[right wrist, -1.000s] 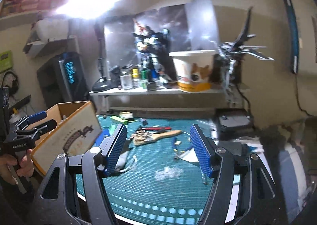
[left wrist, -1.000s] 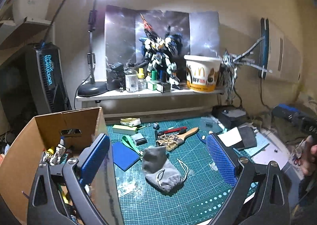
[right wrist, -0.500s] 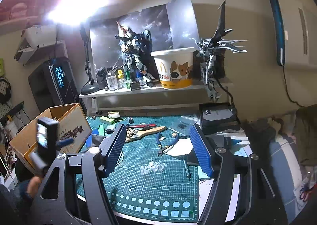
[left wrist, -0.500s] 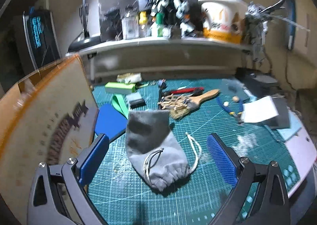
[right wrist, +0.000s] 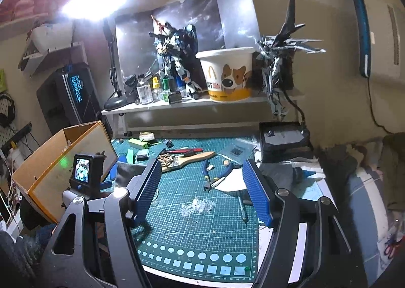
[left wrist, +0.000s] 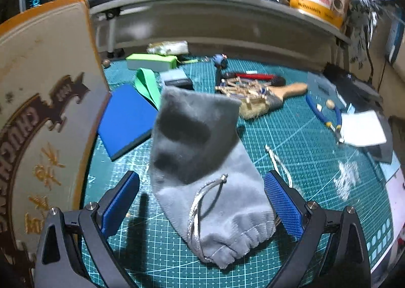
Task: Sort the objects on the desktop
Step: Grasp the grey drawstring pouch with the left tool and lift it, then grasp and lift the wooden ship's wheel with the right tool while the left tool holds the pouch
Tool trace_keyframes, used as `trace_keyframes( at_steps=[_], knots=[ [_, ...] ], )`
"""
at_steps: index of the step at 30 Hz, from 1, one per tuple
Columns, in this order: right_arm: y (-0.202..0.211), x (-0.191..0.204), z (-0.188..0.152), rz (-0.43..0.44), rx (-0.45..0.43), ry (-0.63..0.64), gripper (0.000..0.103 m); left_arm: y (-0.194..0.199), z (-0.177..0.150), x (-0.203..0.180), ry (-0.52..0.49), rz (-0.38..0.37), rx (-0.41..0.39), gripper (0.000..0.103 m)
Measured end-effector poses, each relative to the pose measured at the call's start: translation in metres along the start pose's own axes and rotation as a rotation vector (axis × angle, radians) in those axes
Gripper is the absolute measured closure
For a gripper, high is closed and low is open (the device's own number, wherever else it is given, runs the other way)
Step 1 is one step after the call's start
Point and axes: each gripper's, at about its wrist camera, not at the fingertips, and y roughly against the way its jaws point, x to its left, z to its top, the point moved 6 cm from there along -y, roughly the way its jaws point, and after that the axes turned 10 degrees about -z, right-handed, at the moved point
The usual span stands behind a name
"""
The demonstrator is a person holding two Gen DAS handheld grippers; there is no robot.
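Observation:
A grey drawstring pouch [left wrist: 202, 161] lies on the green cutting mat [left wrist: 298, 141]. My left gripper [left wrist: 202, 208] is open, low over the mat, with its blue pads on either side of the pouch's gathered mouth. The cardboard box [left wrist: 43, 110] stands close on its left. My right gripper [right wrist: 205, 186] is open and empty, held above the mat's front part. From there I see the box [right wrist: 58, 161] at left, the left gripper's body [right wrist: 84, 174] beside it and a corner of the pouch [right wrist: 129, 170].
On the mat lie a blue pad [left wrist: 126, 118], a green strap [left wrist: 148, 85], a green box [left wrist: 152, 61], a wooden-handled brush [left wrist: 273, 94] with a small wooden wheel, red-handled tool [left wrist: 253, 76], blue pliers [right wrist: 215, 174], white paper [left wrist: 362, 131]. A shelf [right wrist: 202, 105] with models and a paper bucket [right wrist: 227, 75] runs behind.
My left gripper has dropped and moved forward from above the box to the pouch, which now lies between its pads. My right gripper has swung slightly right and stayed open.

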Motion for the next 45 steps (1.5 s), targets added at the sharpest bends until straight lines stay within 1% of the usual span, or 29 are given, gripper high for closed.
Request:
trace_keyframes(
  at_steps=[1, 2, 3, 4, 5, 7, 9, 10, 11, 13, 15, 20, 25, 29, 31, 33, 36, 37, 38, 39, 42, 45],
  knots=[
    [-0.001, 0.0, -0.001, 0.001, 0.003, 0.001, 0.039, -0.001, 0.0, -0.001, -0.005, -0.012, 0.0, 0.013],
    [-0.002, 0.0, -0.002, 0.0, 0.006, 0.001, 0.039, -0.002, 0.0, -0.002, -0.005, -0.032, -0.001, 0.018],
    [-0.003, 0.0, -0.002, 0.0, 0.009, 0.001, 0.039, -0.003, 0.0, -0.002, -0.003, -0.042, 0.001, 0.026],
    [-0.004, -0.001, -0.003, -0.001, 0.012, 0.001, 0.039, -0.005, 0.0, -0.003, -0.001, -0.054, 0.005, 0.032],
    [-0.005, -0.001, -0.003, -0.001, 0.015, 0.0, 0.039, -0.006, 0.0, -0.004, -0.012, -0.061, 0.004, 0.043],
    [-0.007, -0.002, -0.004, -0.001, 0.022, -0.001, 0.039, -0.004, 0.0, -0.004, -0.011, -0.082, 0.001, 0.07],
    [-0.009, -0.002, -0.006, 0.002, 0.028, -0.002, 0.039, -0.002, 0.001, -0.005, -0.01, -0.104, -0.006, 0.082],
    [-0.01, -0.002, -0.007, 0.003, 0.032, -0.002, 0.039, -0.001, 0.002, -0.005, -0.014, -0.114, -0.011, 0.09],
    [-0.011, -0.002, -0.007, 0.003, 0.036, -0.003, 0.039, 0.003, 0.004, -0.007, -0.021, -0.12, -0.023, 0.092],
    [-0.013, -0.003, -0.008, 0.006, 0.042, -0.004, 0.039, 0.012, 0.007, -0.01, -0.034, -0.134, -0.047, 0.095],
    [-0.015, -0.002, -0.009, 0.013, 0.047, -0.005, 0.039, 0.025, 0.011, -0.013, -0.045, -0.151, -0.082, 0.095],
    [-0.035, 0.008, -0.013, 0.067, 0.076, 0.0, 0.039, 0.059, 0.018, -0.018, -0.076, -0.138, -0.16, 0.095],
    [-0.09, 0.034, -0.022, 0.173, 0.152, -0.024, 0.039, 0.075, 0.023, -0.014, -0.091, -0.084, -0.209, 0.095],
    [-0.15, 0.062, -0.03, 0.211, 0.217, -0.034, 0.041, 0.08, 0.03, -0.005, -0.088, -0.031, -0.251, 0.095],
    [-0.175, 0.079, -0.032, 0.195, 0.219, 0.005, 0.041, 0.083, 0.033, 0.0, -0.074, -0.02, -0.272, 0.095],
    [-0.195, 0.101, -0.033, 0.182, 0.215, 0.087, 0.041, 0.086, 0.035, 0.005, -0.077, 0.013, -0.288, 0.095],
    [-0.228, 0.134, -0.038, 0.155, 0.218, 0.21, 0.038, 0.086, 0.036, 0.01, -0.078, 0.024, -0.289, 0.095],
    [-0.238, 0.143, -0.04, 0.144, 0.221, 0.245, 0.035, 0.085, 0.036, 0.011, -0.077, 0.022, -0.284, 0.095],
    [-0.248, 0.149, -0.04, 0.132, 0.227, 0.267, 0.029, 0.084, 0.035, 0.012, -0.076, 0.02, -0.281, 0.094],
    [-0.256, 0.155, -0.041, 0.12, 0.233, 0.284, 0.026, 0.084, 0.035, 0.013, -0.074, 0.018, -0.278, 0.094],
    [-0.283, 0.17, -0.043, 0.084, 0.25, 0.337, 0.024, 0.081, 0.034, 0.015, -0.07, 0.013, -0.27, 0.094],
    [-0.302, 0.181, -0.042, 0.076, 0.275, 0.36, 0.024, 0.078, 0.033, 0.018, -0.065, 0.009, -0.262, 0.094]
  ],
)
